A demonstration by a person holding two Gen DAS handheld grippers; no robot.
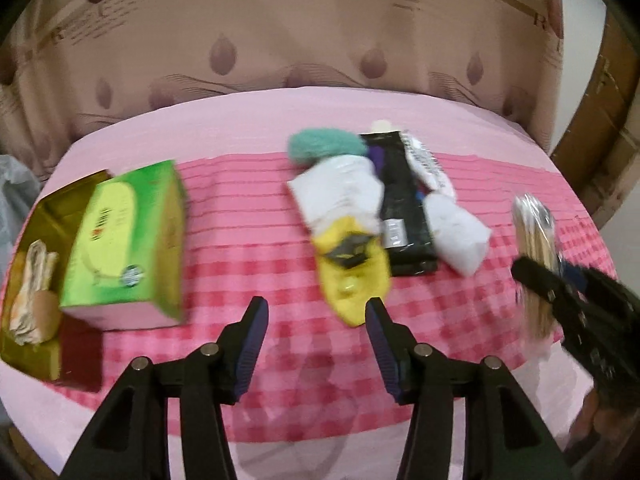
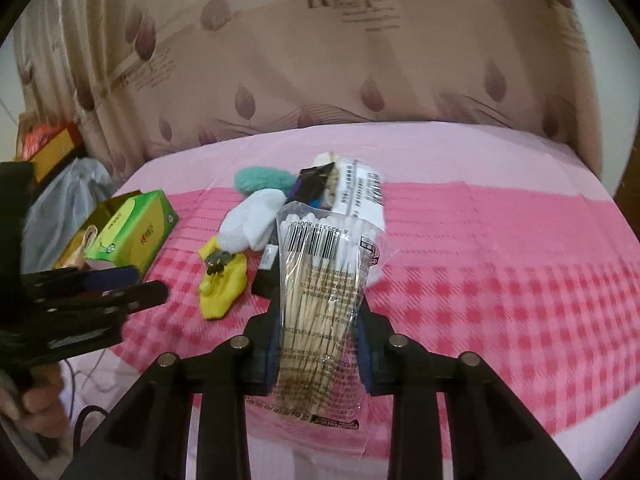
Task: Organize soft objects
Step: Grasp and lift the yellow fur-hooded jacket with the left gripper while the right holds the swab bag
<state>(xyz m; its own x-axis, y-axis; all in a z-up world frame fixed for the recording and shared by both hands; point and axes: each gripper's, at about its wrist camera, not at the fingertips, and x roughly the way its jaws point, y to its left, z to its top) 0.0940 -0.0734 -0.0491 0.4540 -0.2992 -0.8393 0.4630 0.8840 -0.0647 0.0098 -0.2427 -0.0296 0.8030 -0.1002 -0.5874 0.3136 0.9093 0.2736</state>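
— Where's the bag of cotton swabs (image 2: 320, 292)?
— Up off the bed, clamped between the pads of the right gripper (image 2: 320, 344). It's a clear plastic sleeve full of wooden-stemmed swabs, barcode end pointing away from the camera.

— And the other soft things?
— Heaped mid-bed: a teal fluffy ball (image 1: 326, 146) at the far end, a white sock (image 1: 340, 192) touching it, a yellow sock (image 1: 354, 276) nearest the left gripper, a black flat packet (image 1: 404, 216) beside them and a white pouch (image 1: 460, 232) against its right edge.

— Any containers?
— A gold open box (image 1: 30, 280) at the left edge, with crumpled pale wrapping and something round and tan in it — I can't tell what. A green tissue box (image 1: 124, 244) leans on its rim.

— The surface?
— A pink checked cloth (image 1: 248, 208) over a paler pink sheet (image 1: 240, 116), with a brownish patterned curtain (image 1: 320, 40) behind.

— The left gripper (image 1: 316, 312)?
— Spread wide, nothing between the jaws, tilted down over the cloth just short of the yellow sock. A hand (image 2: 36, 400) holds its handle.
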